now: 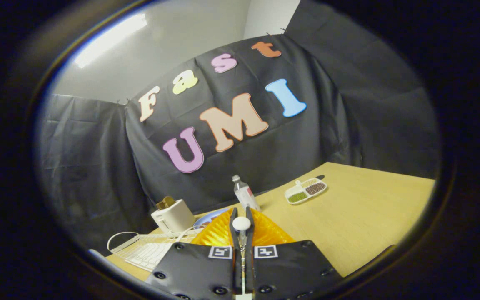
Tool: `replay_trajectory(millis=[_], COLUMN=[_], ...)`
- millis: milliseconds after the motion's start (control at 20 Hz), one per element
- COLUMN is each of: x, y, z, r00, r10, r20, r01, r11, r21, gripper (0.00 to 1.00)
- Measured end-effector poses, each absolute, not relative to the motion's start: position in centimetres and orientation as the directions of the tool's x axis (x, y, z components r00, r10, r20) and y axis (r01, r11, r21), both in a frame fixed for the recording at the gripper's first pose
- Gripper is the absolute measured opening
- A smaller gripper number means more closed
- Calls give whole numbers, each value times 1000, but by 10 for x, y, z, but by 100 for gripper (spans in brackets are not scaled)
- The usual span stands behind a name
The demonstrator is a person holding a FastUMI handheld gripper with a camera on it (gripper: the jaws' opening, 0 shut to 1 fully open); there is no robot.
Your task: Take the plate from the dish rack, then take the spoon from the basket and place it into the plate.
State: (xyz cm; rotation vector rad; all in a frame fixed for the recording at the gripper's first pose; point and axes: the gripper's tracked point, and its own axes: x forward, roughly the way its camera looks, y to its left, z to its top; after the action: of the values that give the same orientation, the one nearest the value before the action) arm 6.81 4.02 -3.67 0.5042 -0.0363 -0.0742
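My tongs pinch the white spoon above the orange basket; carrying it to the blue plate remains.

Dim booth, ceiling glare, fisheye warp

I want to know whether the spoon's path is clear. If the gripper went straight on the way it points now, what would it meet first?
The gripper, fingers shut on the spoon, points over the orange basket. The water bottle probably comes first, though depth is unclear.
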Motion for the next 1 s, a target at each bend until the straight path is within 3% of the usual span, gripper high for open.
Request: replay_trajectory(millis=[350, 1000], x=[2, -32], y=[68, 101], z=[-10, -97], r00=[995, 977], r10=[51, 210], r20=[86, -34], r01=[-82, -184], r11=[910, 914], r21=[406, 361], gripper=[5, 6])
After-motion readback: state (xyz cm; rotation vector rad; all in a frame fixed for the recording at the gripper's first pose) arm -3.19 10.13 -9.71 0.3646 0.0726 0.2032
